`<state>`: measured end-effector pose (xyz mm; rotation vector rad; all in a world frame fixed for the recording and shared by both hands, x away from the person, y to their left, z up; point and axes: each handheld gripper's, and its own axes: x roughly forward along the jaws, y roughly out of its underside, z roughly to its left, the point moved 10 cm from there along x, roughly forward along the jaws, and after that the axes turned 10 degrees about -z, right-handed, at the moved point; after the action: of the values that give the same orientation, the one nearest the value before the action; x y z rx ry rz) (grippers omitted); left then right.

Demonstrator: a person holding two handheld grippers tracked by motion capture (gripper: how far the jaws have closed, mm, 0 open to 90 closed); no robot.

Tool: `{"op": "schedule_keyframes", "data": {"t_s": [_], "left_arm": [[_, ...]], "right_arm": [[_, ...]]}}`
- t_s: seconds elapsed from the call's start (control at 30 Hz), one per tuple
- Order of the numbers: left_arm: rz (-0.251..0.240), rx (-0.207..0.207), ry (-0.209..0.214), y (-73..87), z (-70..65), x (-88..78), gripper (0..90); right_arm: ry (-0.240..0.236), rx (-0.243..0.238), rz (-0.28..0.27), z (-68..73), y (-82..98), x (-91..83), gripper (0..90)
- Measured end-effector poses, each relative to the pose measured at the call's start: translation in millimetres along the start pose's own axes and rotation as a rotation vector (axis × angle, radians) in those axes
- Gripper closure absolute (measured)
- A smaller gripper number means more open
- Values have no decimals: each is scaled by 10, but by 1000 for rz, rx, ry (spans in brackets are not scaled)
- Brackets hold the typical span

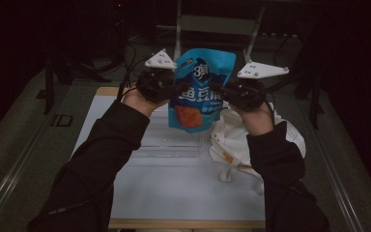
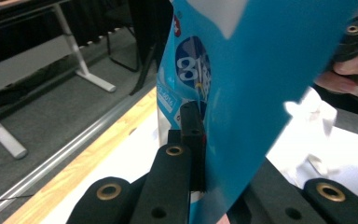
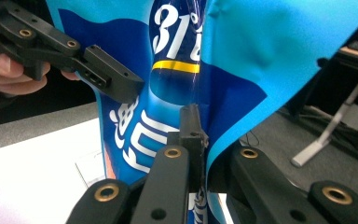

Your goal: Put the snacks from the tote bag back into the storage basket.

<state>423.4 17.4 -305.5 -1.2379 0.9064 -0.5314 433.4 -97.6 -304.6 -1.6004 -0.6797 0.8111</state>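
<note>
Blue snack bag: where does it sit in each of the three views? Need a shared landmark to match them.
High view: blue snack bag upper centre, held up above the table between the left gripper and right gripper.
Left gripper view: centre to right, its edge clamped in the shut jaws.
Right gripper view: across the centre, clamped in the shut jaws.
Shared landmark: the white "3" print on the bag.
</note>
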Motion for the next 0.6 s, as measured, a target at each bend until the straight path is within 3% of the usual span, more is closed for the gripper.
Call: {"op": "schedule_keyframes", "data": {"t_s": [0.3,0.6], "left_arm": [[-3,13,23,189,165,-285,900],[-38,7,70,387,310,-375,900]], "right_arm": [[-50,-2,-7,242,11,270,886],[-89,6,3,361,118,458,887]]}}
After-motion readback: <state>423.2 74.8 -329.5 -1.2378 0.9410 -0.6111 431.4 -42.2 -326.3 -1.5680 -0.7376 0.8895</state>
